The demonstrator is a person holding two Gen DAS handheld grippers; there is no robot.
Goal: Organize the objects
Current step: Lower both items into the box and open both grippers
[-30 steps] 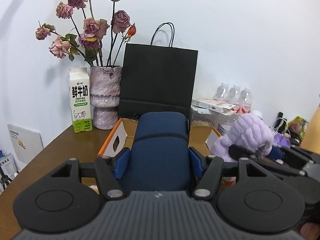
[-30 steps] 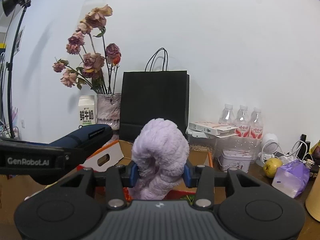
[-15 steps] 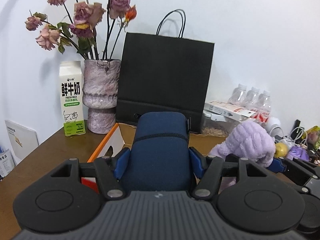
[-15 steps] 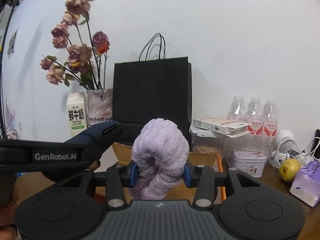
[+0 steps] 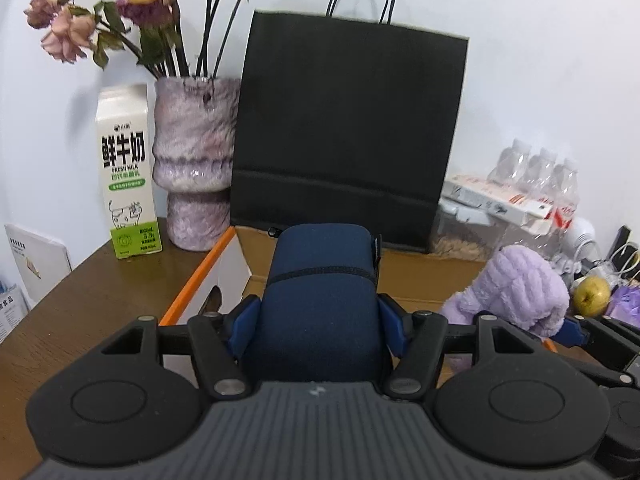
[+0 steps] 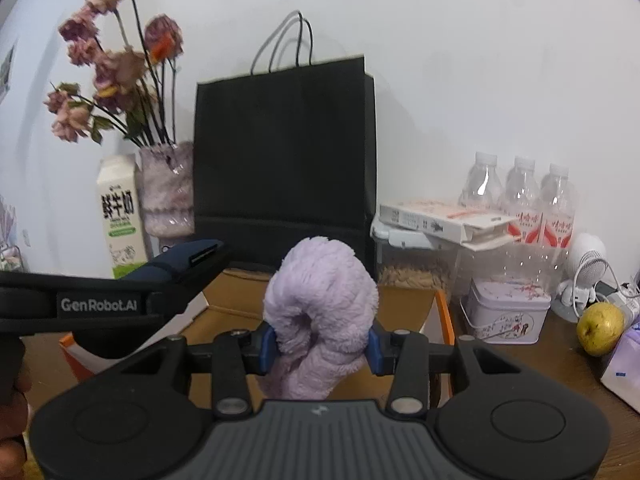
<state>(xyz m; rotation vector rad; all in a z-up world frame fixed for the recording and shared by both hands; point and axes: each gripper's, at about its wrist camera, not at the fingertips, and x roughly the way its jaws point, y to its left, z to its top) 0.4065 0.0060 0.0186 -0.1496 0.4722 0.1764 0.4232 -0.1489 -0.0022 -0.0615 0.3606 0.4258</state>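
Nearest in the left wrist view, the left gripper [image 5: 318, 316] is clamped on a dark blue pouch [image 5: 320, 300]; its blue pads press both sides and the pouch stands up at 12 o'clock from the camera, long side running away along the fingers. That hold probably keeps the soft case from sagging while it is carried. Nearest in the right wrist view, the right gripper [image 6: 320, 344] is squeezed on a fluffy purple roll [image 6: 320, 316], which bulges above the pads, so the tongs sit narrower here than on the pouch.

Both loads hang over an open cardboard box [image 5: 436, 276] with an orange-edged flap [image 5: 196, 280] folded out at about 10 o'clock in the left view. The box looks like the place where things are being gathered, which would explain why both items are held above its mouth, side by side: from the left view the purple roll shows at 3 o'clock, and from the right view the pouch tip shows at 9 o'clock. Neither item is set down yet.

Just behind the box stands a black paper bag [image 5: 348, 128], upright against the wall. At 10 o'clock are a milk carton [image 5: 128, 176] and a mottled vase [image 5: 192, 168] of dried roses [image 5: 132, 4], touching or nearly so. At 2 o'clock in the right view sit a small tin [image 6: 506, 310], a clear tub with a flat carton on top [image 6: 440, 220], three water bottles [image 6: 520, 192] at the wall, and a yellow-green apple [image 6: 600, 328] out at 3 o'clock, well clear of the box.
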